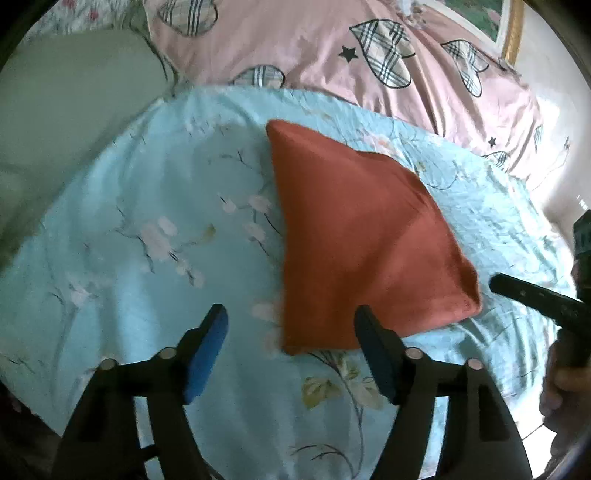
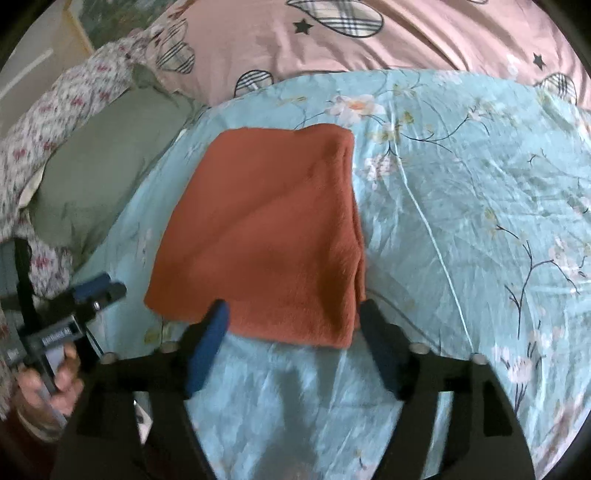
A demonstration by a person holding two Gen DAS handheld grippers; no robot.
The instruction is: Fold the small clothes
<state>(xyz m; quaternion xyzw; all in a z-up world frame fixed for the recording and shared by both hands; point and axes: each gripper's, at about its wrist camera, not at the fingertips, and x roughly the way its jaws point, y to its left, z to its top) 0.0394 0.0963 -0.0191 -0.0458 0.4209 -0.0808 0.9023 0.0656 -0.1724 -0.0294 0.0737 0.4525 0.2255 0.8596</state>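
A rust-orange cloth (image 1: 354, 229) (image 2: 266, 236) lies folded into a flat rectangle on a light blue floral bedsheet (image 1: 147, 206) (image 2: 461, 206). My left gripper (image 1: 291, 312) stands open just short of the cloth's near left corner, its blue pads clear of the fabric. In the right wrist view it shows at the far left (image 2: 96, 291), held by a hand (image 2: 48, 384). My right gripper (image 2: 295, 306) is open too, its fingers either side of the cloth's near edge without pressing on it. One of its black fingers (image 1: 535, 299) shows beside the cloth's right corner.
A pink quilt with plaid hearts (image 1: 332, 48) (image 2: 406, 44) is bunched along the far side of the sheet. A green pillow (image 1: 74, 92) (image 2: 103, 166) and a flowered cloth (image 2: 55, 110) lie to the left. A gold picture frame (image 1: 511, 33) stands at the far right.
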